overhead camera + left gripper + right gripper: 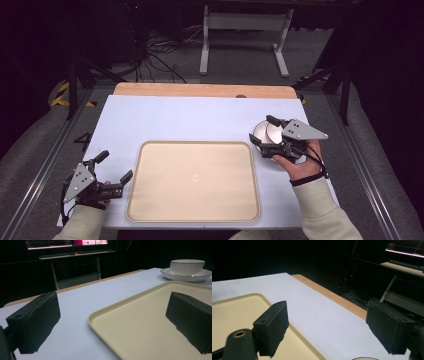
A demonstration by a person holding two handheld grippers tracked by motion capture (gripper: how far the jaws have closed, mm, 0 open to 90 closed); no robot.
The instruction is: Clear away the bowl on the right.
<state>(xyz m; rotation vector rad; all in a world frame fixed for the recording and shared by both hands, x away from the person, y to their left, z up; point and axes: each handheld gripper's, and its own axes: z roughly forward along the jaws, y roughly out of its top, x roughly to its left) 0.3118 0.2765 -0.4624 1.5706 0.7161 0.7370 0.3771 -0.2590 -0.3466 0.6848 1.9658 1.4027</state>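
Tray (194, 181), cream and bare, lies in the lower middle of the high view on a pale blue table (175, 117), its long side across the frame. Right of its upper right corner stands a white bowl (266, 131) on a saucer (261, 142), just beside the tray rim.

The right gripper (261, 131) is at the centre right of the high view, held over the bowl and saucer with its jaws wide apart, one at the bowl's upper edge and one at its lower left; whether either pad touches the china cannot be told. In the right gripper view the two black jaws stand far apart at the lower left and lower right with nothing between them, the tray corner (234, 322) behind the left jaw and a sliver of white rim at the bottom edge.

The left gripper (114, 167) sits at the lower left of the high view, just left of the tray, its jaws spread wide and holding nothing. In the left gripper view one jaw lies over the table at the lower left, the other over the tray (140, 325) at the right; the bowl (187, 267) and saucer (186, 277) show at the upper right.
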